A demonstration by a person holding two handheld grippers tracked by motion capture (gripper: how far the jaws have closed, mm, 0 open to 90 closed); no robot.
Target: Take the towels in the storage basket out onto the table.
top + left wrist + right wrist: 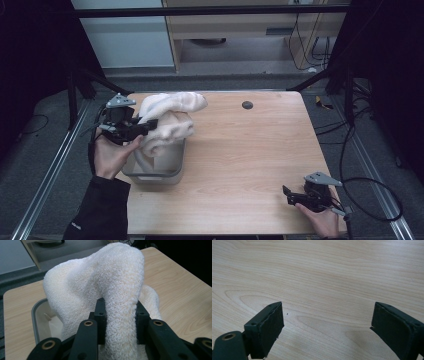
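Left gripper [145,126] jaws clamped on a cream terry-cloth towel [110,290].
The towel bulges above the grey rectangular plastic bin [172,174], its tail hanging inside; the holding hand [112,155] is beside the bin. Far from the bin, the right gripper [292,196] rests low over the wooden table [250,150], jaws wide apart, empty.

- We saw a light wooden table [250,165] with a small dark round spot [247,105] near its far edge.
- Beyond it we noted a pale wooden cabinet [240,25] against the back, and black cables [320,47] trailing across the grey floor [45,145].
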